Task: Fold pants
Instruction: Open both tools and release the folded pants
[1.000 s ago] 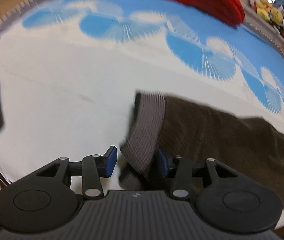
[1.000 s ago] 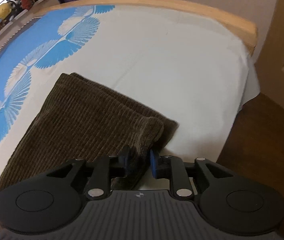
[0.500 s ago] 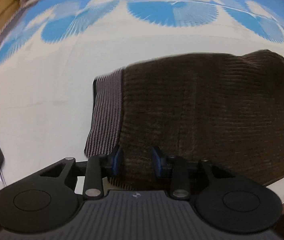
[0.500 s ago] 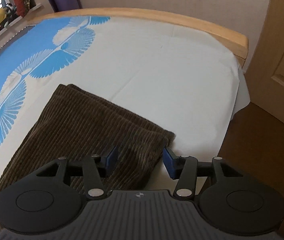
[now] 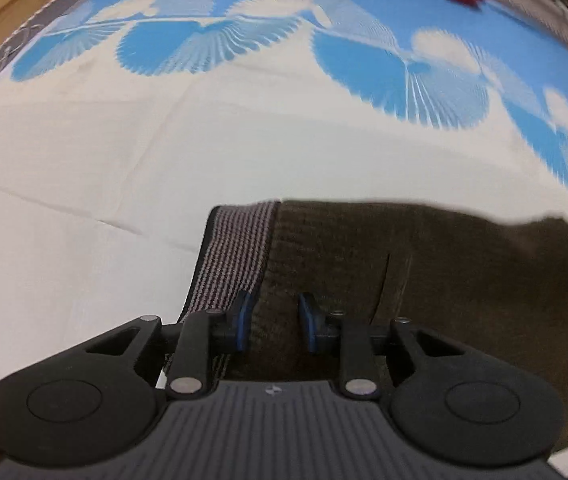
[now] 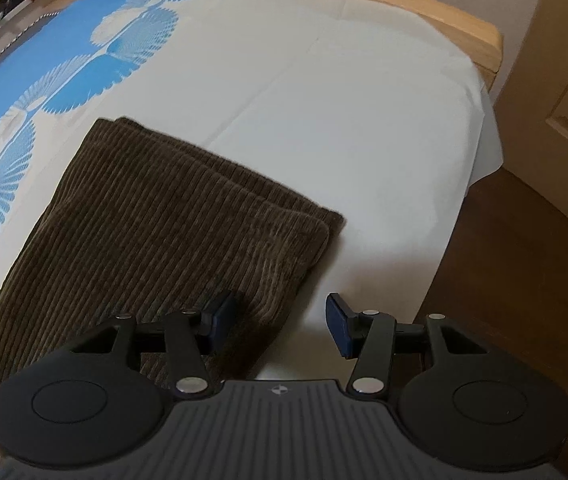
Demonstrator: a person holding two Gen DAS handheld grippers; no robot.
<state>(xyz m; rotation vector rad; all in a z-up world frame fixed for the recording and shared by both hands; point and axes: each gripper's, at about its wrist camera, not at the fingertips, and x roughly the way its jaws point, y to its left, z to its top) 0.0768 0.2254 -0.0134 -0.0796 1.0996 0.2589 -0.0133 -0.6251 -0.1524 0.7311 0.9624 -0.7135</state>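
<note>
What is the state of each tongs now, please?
Left tongs: closing, pants fabric between the pads, no grip yet.
Right tongs: open, holding nothing.

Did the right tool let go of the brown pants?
Yes. The right tool has opened; the pants leg end, pinched before, now lies flat on the white sheet, pads apart.

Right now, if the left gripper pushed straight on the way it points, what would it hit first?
The brown pants. The left gripper is closing with corduroy between its pads, just beside the striped waistband. The bed sheet lies underneath. Whether the pads already touch the cloth is unclear.
</note>
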